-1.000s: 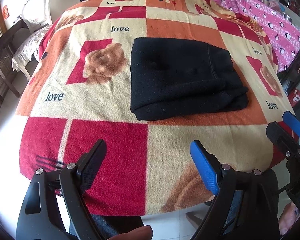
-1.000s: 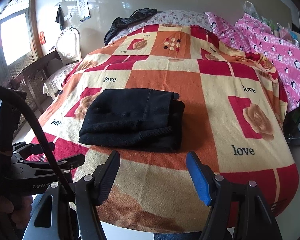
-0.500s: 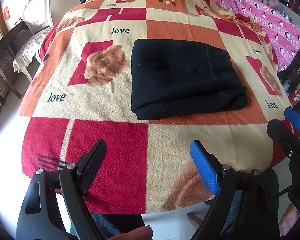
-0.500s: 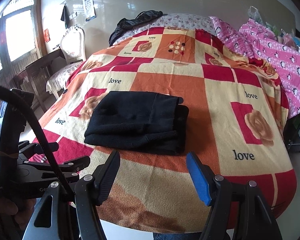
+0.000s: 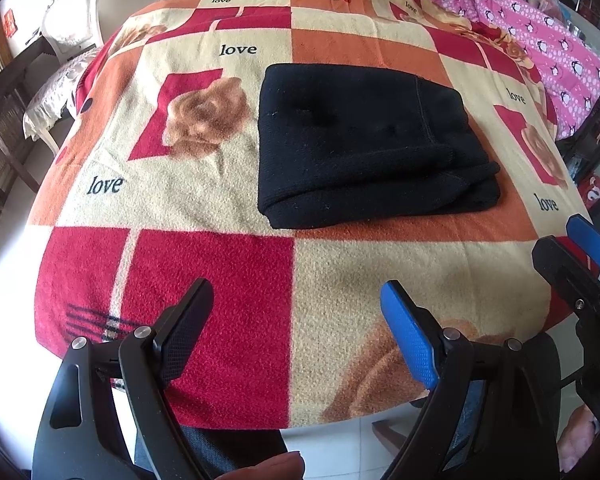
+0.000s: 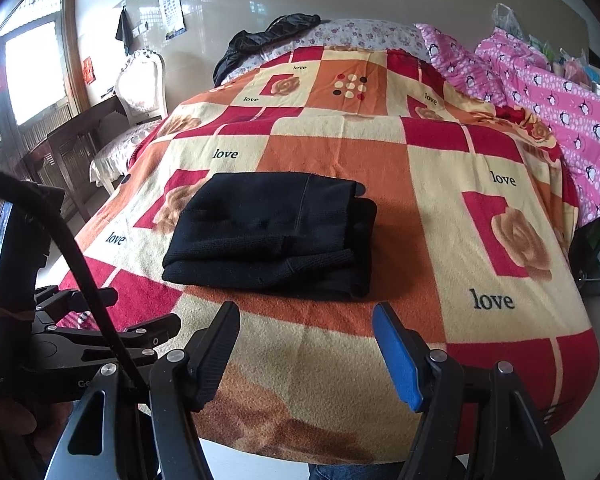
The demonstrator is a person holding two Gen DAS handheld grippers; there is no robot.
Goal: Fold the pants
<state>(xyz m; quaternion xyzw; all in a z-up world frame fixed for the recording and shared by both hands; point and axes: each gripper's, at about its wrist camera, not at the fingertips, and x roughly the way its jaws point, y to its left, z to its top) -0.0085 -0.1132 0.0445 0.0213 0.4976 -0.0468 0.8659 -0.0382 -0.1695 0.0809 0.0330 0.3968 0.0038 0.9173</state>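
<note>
The black pants (image 5: 364, 144) lie folded into a thick rectangle on the patterned blanket (image 5: 220, 264). They also show in the right wrist view (image 6: 272, 236). My left gripper (image 5: 296, 320) is open and empty, held near the blanket's front edge, well short of the pants. My right gripper (image 6: 306, 344) is open and empty too, also back from the pants. The right gripper shows at the right edge of the left wrist view (image 5: 588, 248), and the left gripper at the left of the right wrist view (image 6: 100, 320).
The blanket covers a bed with a pink penguin quilt (image 6: 560, 96) at the far right. A white chair (image 6: 140, 84) and dark wooden furniture (image 6: 60, 152) stand to the left. A dark garment (image 6: 268, 36) lies at the bed's head.
Both grippers have drawn back and up a little from the folded pants. The pants have not moved.
</note>
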